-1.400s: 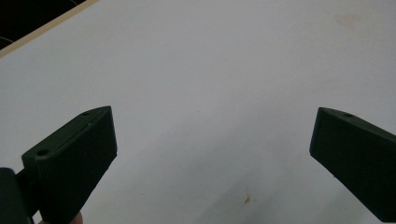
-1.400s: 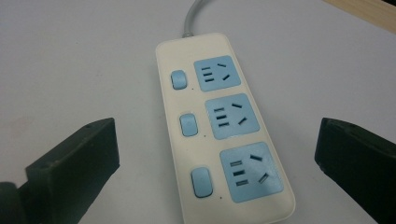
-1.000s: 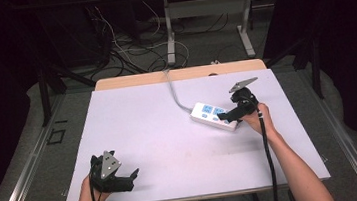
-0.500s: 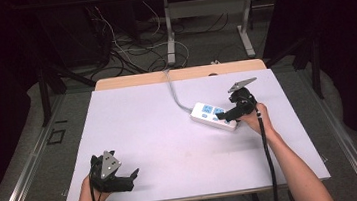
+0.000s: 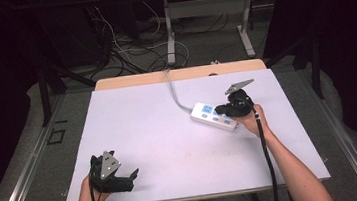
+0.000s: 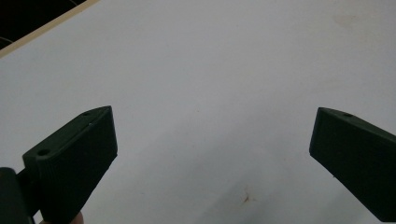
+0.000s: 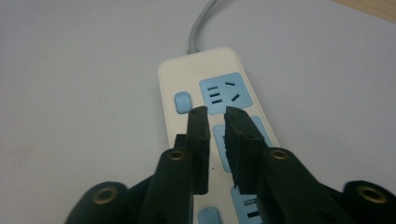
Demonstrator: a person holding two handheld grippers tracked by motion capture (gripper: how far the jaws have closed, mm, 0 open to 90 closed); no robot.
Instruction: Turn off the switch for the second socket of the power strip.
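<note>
A white power strip (image 5: 207, 113) with blue sockets and blue switches lies right of the table's middle, and its grey cord (image 5: 172, 88) runs off the far edge. My right gripper (image 5: 220, 109) hovers low over it. In the right gripper view the jaws of my right gripper (image 7: 215, 112) stand almost together, nothing between them, just above the strip (image 7: 224, 88) between its end switch and the first socket. My left gripper (image 5: 126, 172) rests near the front left corner. Its jaws (image 6: 212, 140) are spread wide over bare table.
The white table (image 5: 143, 114) has a wooden strip along its far edge. Beyond it are dark floor, loose cables and the legs of another table (image 5: 169, 36). A faint brown speck (image 6: 246, 199) marks the tabletop by my left gripper.
My right gripper has edged slightly left along the power strip. The left gripper has stayed in place.
</note>
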